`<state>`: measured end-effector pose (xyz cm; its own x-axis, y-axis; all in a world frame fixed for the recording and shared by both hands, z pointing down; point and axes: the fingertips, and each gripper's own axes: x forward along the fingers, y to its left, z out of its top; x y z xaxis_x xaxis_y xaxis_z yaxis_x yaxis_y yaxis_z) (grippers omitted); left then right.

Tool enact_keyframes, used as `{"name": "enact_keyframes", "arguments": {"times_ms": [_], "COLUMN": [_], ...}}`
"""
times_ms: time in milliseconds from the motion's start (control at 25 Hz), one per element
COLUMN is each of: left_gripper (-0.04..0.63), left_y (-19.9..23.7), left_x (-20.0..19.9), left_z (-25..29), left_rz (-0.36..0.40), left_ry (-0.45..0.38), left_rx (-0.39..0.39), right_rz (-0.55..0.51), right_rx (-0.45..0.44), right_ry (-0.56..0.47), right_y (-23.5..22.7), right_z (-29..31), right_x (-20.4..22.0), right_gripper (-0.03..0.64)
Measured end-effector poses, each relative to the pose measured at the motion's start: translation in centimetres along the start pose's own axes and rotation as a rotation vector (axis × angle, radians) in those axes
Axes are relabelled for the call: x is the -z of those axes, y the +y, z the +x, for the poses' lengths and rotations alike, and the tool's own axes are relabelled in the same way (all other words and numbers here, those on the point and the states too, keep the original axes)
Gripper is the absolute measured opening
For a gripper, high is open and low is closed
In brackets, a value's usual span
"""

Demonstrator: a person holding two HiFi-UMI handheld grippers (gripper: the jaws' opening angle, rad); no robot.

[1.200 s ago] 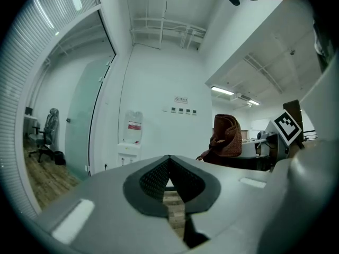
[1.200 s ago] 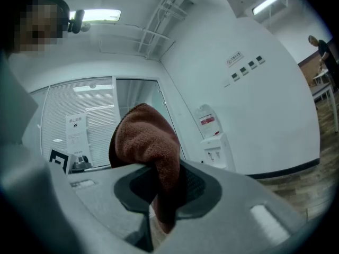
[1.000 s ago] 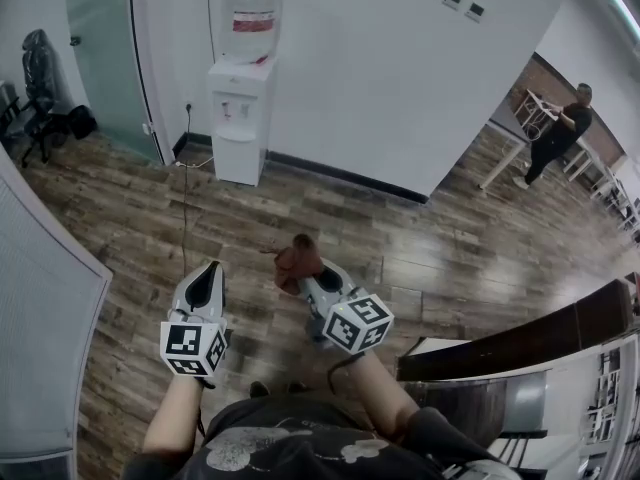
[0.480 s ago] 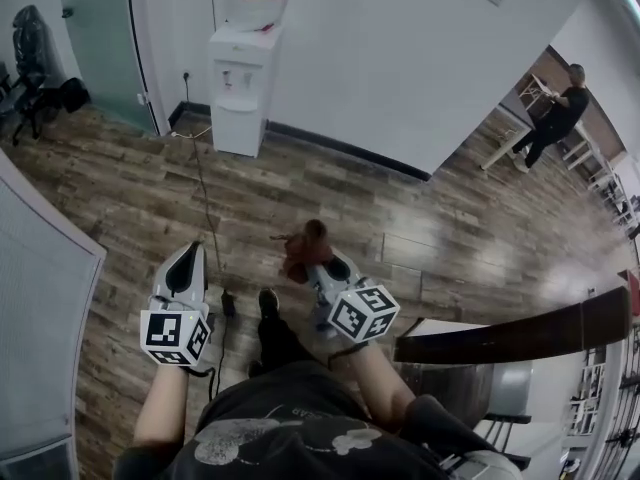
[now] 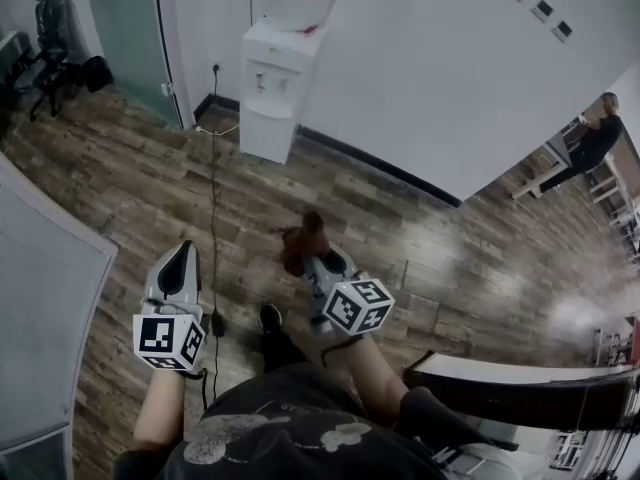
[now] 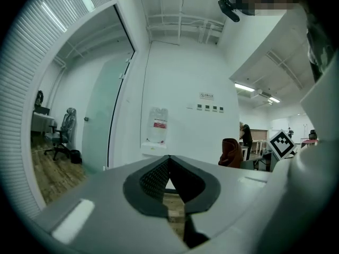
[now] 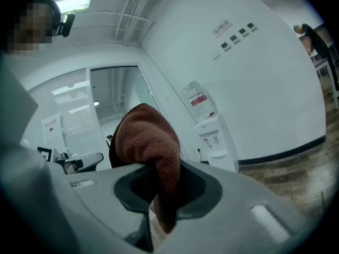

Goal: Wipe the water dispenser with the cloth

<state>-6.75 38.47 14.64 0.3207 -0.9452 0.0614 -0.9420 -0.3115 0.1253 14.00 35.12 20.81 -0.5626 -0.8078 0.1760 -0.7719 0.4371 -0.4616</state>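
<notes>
A white water dispenser (image 5: 272, 88) with a bottle on top stands against the far white wall; it also shows in the left gripper view as the dispenser (image 6: 158, 136) and in the right gripper view as the dispenser (image 7: 212, 136). My right gripper (image 5: 312, 258) is shut on a reddish-brown cloth (image 5: 300, 243), which bulges above the jaws as the cloth (image 7: 145, 147). My left gripper (image 5: 182, 265) is shut and holds nothing. Both grippers hang over the wooden floor, well short of the dispenser.
A black cable (image 5: 213, 198) runs across the wood floor from the wall socket. A glass door (image 5: 120, 28) and an office chair (image 5: 50, 38) are at the far left. A desk edge (image 5: 520, 393) lies at the lower right. A person (image 5: 590, 148) stands far right.
The view has moved forward and rightward: the dispenser now sits nearer and more central. Both grippers keep their hold and pose; the cloth stays clamped in the right one.
</notes>
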Motion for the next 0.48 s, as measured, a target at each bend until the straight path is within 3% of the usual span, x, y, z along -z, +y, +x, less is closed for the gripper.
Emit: {"name": "enact_keyframes", "arguments": {"times_ms": [480], "left_gripper": [0.018], "left_y": [3.8], "left_x": [-3.8], "left_z": [15.5], "left_rz": [0.014], "left_ry": [-0.023], "left_rx": [-0.02], "right_rz": [0.01], "right_rx": [-0.007], "right_ry": [-0.043], "right_y": [-8.0], "right_z": [12.3], "right_x": [-9.4], "right_gripper": [0.06]}}
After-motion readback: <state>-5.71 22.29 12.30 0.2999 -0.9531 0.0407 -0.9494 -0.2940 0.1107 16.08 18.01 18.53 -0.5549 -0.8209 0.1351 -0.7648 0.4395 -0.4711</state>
